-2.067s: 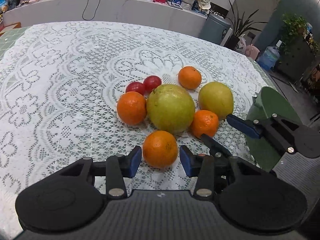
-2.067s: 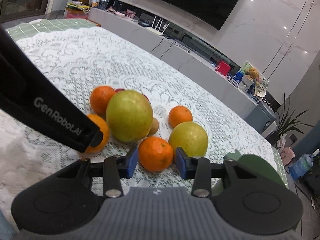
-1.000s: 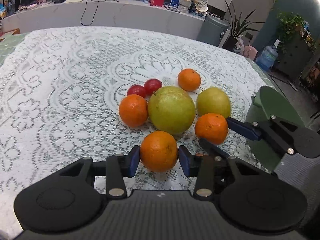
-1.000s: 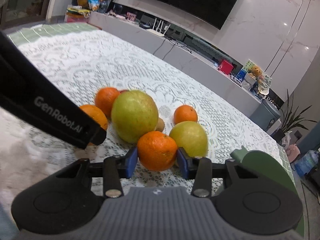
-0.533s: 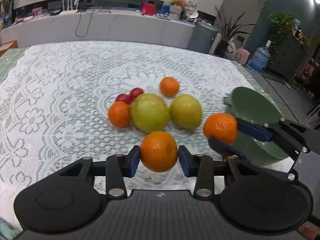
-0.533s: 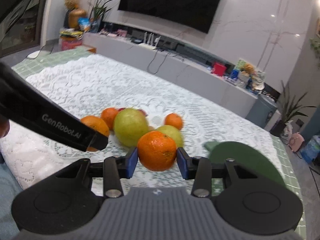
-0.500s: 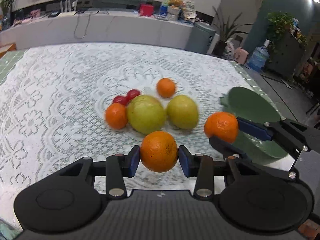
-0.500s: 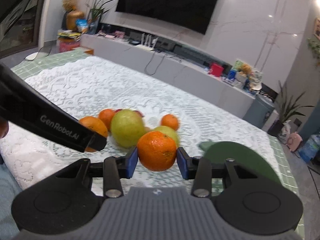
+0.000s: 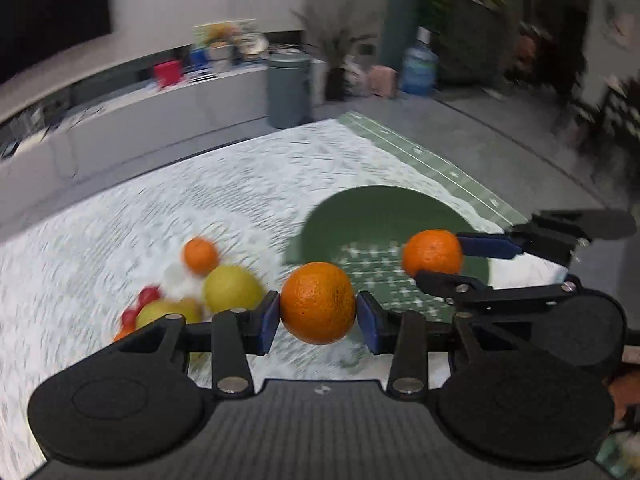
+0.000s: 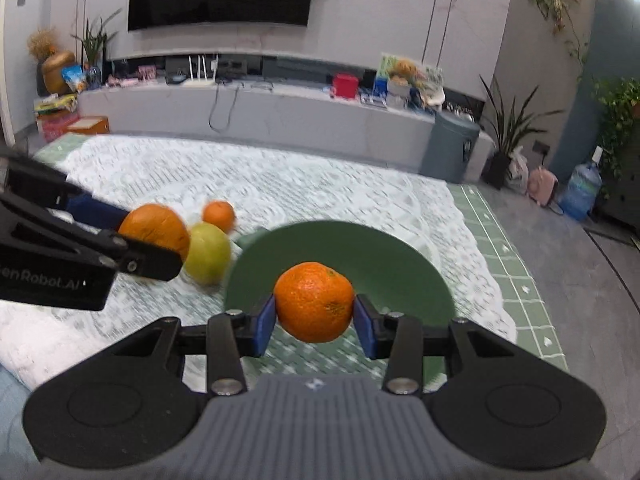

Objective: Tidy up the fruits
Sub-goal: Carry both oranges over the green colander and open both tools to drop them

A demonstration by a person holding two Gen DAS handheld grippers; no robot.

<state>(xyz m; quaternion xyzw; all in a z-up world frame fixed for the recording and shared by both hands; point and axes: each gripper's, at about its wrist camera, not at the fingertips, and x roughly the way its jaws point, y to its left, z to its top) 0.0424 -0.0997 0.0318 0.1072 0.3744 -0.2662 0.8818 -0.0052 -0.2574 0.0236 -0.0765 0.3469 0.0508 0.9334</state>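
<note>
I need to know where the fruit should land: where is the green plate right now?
The green plate lies near the table's right edge, right of the yellow-green fruit. In the right wrist view it sits directly behind the orange in the right gripper.

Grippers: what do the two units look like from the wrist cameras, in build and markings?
Both look alike. The left gripper and the right gripper have black linkage arms with silver pivot pins, blue pads on the jaws, round black side housings and a ribbed grey body. White GenRobot.AI lettering shows on the left unit's side.
</note>
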